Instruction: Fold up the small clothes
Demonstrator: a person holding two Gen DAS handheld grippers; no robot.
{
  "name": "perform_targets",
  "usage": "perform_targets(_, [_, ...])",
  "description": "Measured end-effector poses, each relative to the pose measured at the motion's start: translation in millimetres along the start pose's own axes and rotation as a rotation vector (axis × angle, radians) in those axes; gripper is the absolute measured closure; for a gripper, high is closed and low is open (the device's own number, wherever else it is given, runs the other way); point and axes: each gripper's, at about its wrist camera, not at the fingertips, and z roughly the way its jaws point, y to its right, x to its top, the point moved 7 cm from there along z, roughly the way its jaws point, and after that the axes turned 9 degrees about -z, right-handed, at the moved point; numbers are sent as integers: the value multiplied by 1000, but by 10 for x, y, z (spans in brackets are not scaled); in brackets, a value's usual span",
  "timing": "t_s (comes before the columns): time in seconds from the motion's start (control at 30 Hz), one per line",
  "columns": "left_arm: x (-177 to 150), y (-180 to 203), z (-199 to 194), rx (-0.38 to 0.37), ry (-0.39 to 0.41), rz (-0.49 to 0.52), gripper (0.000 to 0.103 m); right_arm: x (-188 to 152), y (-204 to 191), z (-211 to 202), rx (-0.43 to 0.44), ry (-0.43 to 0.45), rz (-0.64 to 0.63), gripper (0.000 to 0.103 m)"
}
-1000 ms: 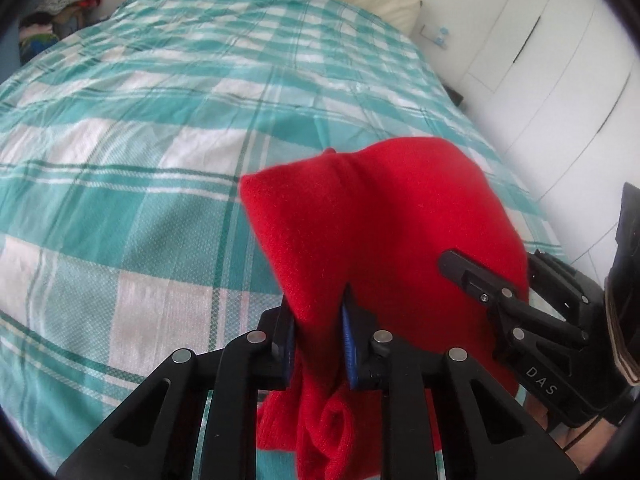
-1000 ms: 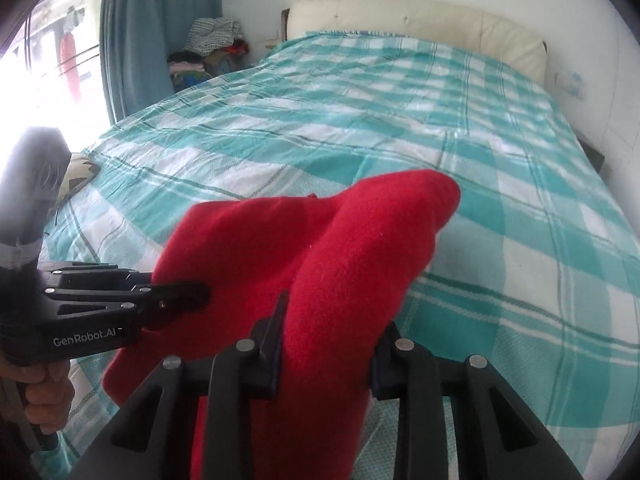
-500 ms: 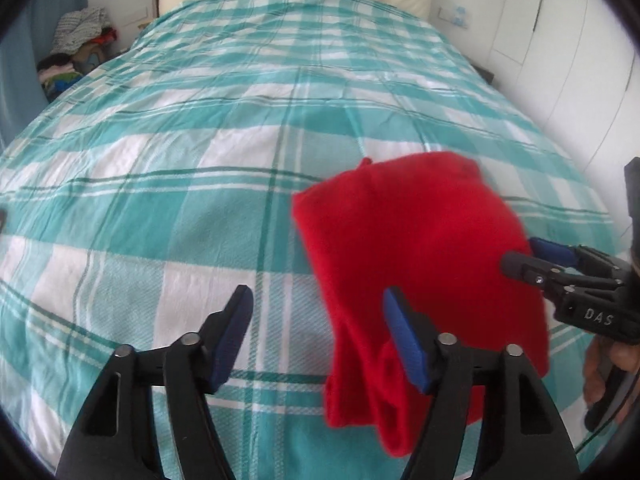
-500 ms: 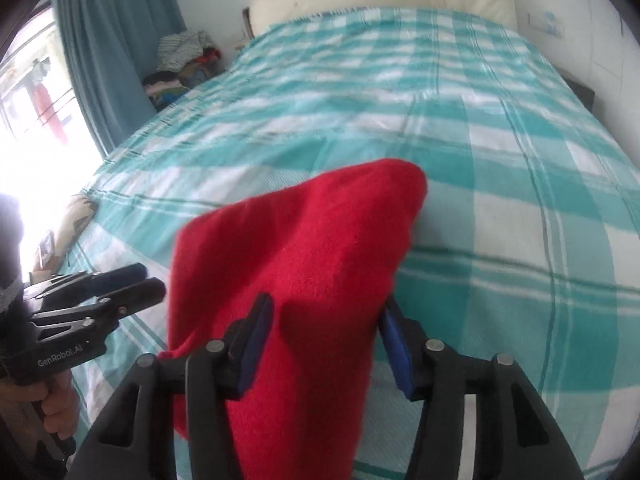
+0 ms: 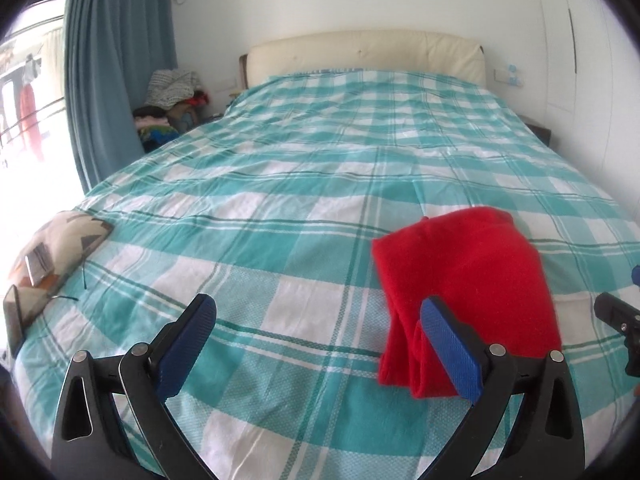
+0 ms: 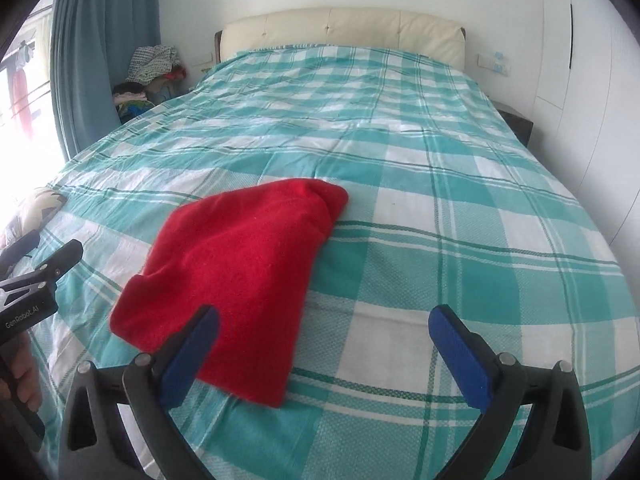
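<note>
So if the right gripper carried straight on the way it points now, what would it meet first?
Probably the checked bedspread. The right gripper stands open, angled down at bare cover just right of the red garment, though depth is hard to judge.

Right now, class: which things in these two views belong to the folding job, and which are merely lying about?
Belonging to the job:
- red garment, folded, lying on the checked bedspread
- left gripper, open, empty
- right gripper, open, empty

Just lying about:
- patterned cushion at the bed's edge
- clothes pile by the curtain
</note>
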Motion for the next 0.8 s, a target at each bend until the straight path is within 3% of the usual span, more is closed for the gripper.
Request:
perform_targets(0.1, [-19, -58, -112, 30, -34, -1, 1, 16, -101, -161, 7, 17, 7, 0])
perform_targets(0.23, [-102, -12, -179, -59, -130, -16, 1, 24, -250, -302, 28, 19, 15, 0])
perform_targets(0.43, [-138, 113, -235, -40, -117, 79, 1, 59, -339, -365, 28, 24, 17, 0])
perform_targets(0.8, [-151, 158, -287, -83, -118, 52, 1, 21, -279, -365, -5, 18, 7, 0])
